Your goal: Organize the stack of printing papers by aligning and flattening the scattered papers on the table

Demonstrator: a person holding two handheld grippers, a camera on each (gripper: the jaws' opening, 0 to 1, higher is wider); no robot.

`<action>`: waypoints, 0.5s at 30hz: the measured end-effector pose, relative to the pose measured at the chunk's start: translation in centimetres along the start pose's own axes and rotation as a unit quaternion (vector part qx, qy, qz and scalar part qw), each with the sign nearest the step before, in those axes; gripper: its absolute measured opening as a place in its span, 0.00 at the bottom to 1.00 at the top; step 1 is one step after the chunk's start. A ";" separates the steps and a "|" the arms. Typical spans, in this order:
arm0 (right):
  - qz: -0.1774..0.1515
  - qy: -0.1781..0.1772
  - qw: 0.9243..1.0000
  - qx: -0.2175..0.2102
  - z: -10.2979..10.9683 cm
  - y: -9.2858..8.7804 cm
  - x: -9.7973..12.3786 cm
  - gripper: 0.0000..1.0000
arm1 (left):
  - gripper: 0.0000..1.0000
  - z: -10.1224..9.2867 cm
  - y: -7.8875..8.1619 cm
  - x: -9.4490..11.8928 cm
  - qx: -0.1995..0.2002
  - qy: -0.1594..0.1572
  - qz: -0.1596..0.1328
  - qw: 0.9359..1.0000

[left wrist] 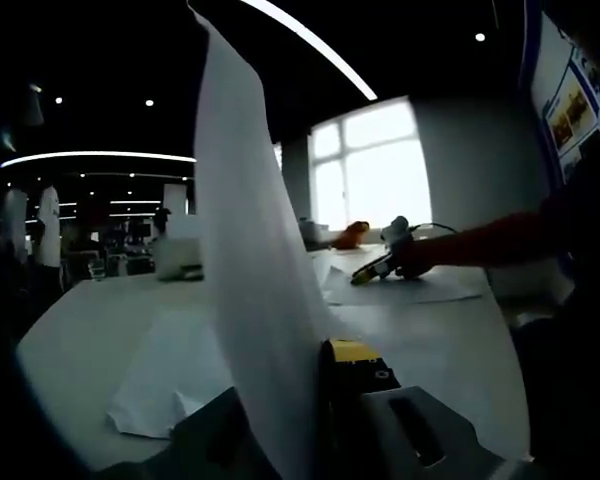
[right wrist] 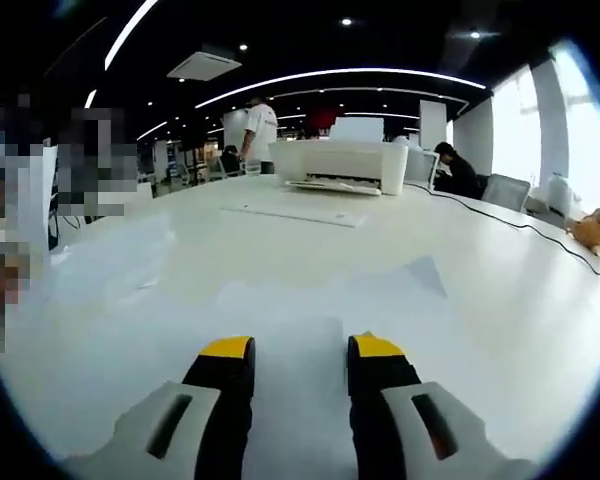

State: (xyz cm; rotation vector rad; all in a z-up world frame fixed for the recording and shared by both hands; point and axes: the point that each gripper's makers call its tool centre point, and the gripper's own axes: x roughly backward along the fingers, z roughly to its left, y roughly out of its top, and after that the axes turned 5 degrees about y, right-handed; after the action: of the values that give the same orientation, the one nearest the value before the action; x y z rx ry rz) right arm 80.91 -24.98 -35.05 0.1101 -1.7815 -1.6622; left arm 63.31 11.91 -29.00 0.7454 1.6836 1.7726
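While the left gripper (left wrist: 310,420) pinches a lifted sheet (left wrist: 250,280) upright over the table (left wrist: 90,330), loose papers (left wrist: 170,385) lie below; the right gripper (left wrist: 380,265) shows far across. In the right gripper view, the right gripper (right wrist: 300,365) hovers open over flat paper (right wrist: 300,310), printer (right wrist: 345,165) behind. Best: lower the sheet squarely, matching edges.

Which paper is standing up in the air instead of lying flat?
The sheet pinched in the left gripper rises upright; the other papers lie flat on the table.
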 end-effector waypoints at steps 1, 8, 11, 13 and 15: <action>0.001 0.000 1.000 0.001 0.1 0.0 0.0 0.30 | 0.06 0.0 0.0 0.0 0.000 0.000 0.000 1.000; 0.004 -0.019 1.000 0.012 0.0 0.1 0.1 0.23 | 0.06 0.0 0.1 0.0 0.001 -0.001 -0.002 1.000; 0.009 -0.031 0.999 0.022 -0.3 0.1 0.2 0.16 | 0.06 0.1 0.0 0.0 0.001 0.000 -0.002 1.000; 0.013 -0.036 0.999 0.027 -0.4 0.1 0.3 0.12 | 0.06 0.1 0.0 0.0 0.000 0.000 -0.001 1.000; 0.014 -0.039 0.999 0.032 -0.4 0.1 0.3 0.09 | 0.07 0.1 0.0 0.0 0.000 -0.001 -0.001 1.000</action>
State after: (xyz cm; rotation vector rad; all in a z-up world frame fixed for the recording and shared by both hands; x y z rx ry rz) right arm 80.93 -25.49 -34.88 0.0500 -1.8862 -1.6091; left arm 63.35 11.96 -29.00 0.7441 1.6826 1.7703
